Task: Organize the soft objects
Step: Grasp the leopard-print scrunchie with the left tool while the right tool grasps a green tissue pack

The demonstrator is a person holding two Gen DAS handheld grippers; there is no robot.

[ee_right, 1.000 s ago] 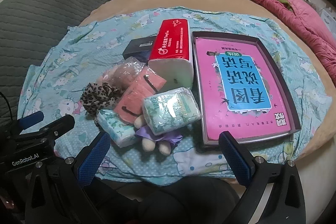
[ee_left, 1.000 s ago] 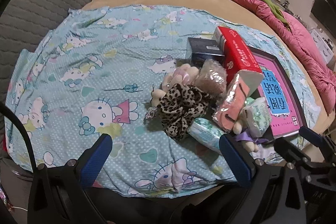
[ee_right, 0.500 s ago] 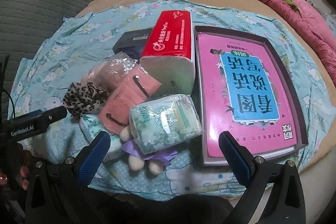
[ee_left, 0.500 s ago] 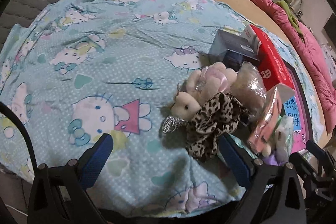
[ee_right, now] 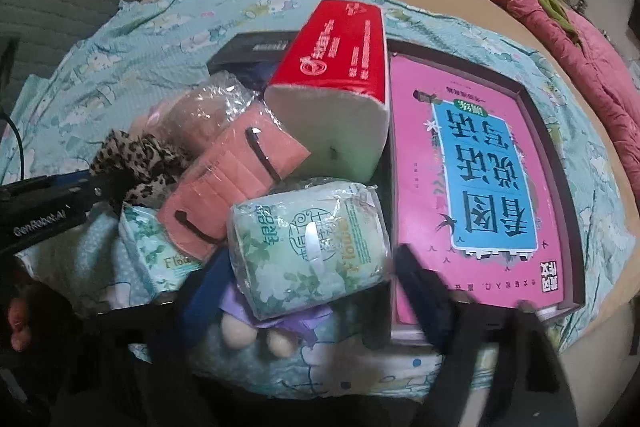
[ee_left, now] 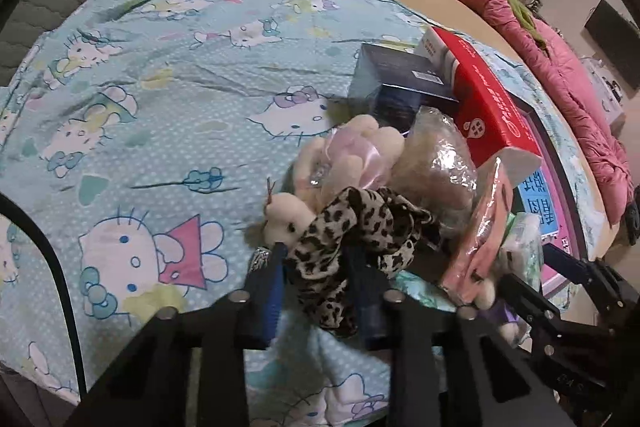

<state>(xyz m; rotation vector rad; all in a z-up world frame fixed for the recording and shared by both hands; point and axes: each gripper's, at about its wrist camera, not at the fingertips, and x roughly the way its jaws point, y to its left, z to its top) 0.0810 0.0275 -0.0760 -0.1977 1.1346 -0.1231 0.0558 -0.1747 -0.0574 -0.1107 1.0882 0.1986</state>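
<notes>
Pink book (ee_right: 476, 187) fills the tray (ee_right: 554, 163) — left claw (ee_left: 320, 281) closing around leopard scrunchie (ee_left: 352, 227), right claw (ee_right: 304, 291) closing around tissue pack (ee_right: 308, 247).

I see a leopard-print scrunchie (ee_left: 352, 227) in tan and black on a pale blue sheet (ee_left: 168, 131) printed with white cartoon cats. My view also shows a red tissue pack (ee_right: 340, 55), a salmon-pink mask packet (ee_right: 236, 183) and a green floral tissue roll (ee_right: 308, 247). The book (ee_right: 472, 183) is pink with a blue panel.

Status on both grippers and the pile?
Left gripper closing around leopard scrunchie. Right gripper closing around green tissue pack. Pink mask pack leans against that pack.
</notes>
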